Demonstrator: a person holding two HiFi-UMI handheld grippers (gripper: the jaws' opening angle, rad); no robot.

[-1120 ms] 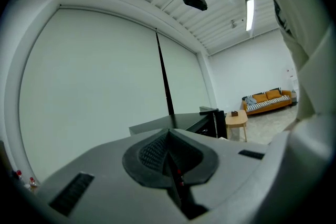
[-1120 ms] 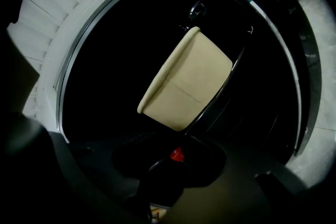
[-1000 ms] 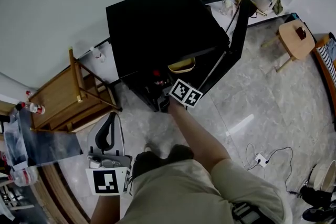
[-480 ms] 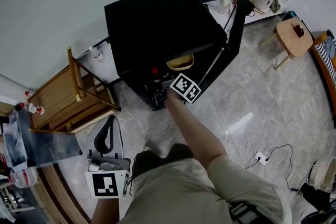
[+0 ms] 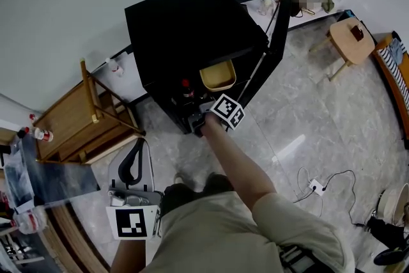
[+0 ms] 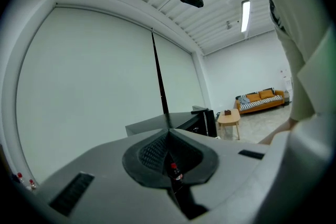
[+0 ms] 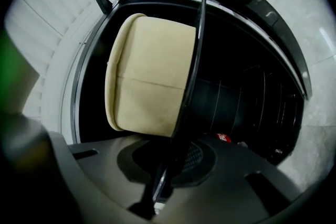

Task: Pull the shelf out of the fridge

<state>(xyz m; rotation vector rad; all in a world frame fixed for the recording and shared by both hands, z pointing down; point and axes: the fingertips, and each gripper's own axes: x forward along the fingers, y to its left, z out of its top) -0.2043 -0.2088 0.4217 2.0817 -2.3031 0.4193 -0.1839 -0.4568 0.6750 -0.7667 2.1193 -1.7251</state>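
Jaws on the right gripper (image 7: 169, 160) have just been closing and now pinch the shelf (image 7: 192, 71) edge in the fridge (image 5: 192, 29). Meanwhile the left gripper (image 6: 169, 150) is closed, empty.

The left gripper (image 6: 169, 165) has its fingers (image 6: 149, 152) closed together, nothing held. Beyond them stands the black fridge (image 6: 185, 122), a small wooden stool (image 6: 229, 119) beside it, and an orange sofa (image 6: 261, 98) along the far wall.
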